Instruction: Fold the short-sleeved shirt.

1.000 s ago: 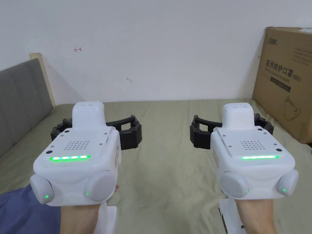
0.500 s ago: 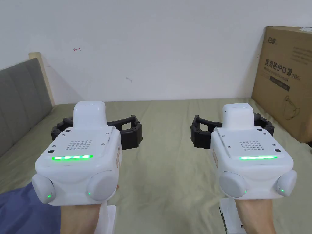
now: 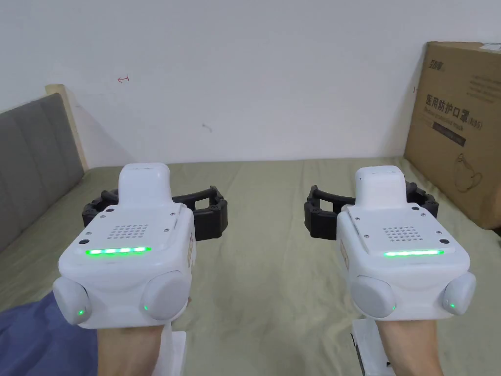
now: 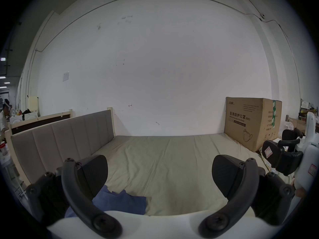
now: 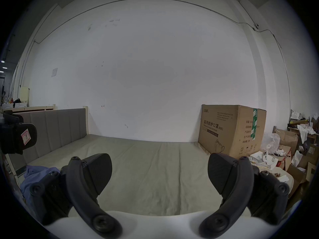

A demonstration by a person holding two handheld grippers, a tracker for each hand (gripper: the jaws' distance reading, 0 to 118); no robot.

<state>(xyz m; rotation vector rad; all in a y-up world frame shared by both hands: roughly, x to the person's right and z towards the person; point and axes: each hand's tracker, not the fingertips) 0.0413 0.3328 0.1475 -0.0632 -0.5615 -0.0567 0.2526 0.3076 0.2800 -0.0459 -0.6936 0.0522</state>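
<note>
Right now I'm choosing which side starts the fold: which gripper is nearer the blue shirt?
Left. The left gripper hangs open just above and beside the blue shirt lying crumpled on the bed's near left. The right gripper, also open, sits farther right, over bare sheet.

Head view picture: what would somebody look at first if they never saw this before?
Probably the two white tools with glowing green lights, the left gripper and the right gripper, held side by side over the bed with their black jaws wide apart. Next comes the big cardboard box standing at the right edge of the bed against the wall. Last, the crumpled blue shirt peeks in at the bottom left corner.
</note>
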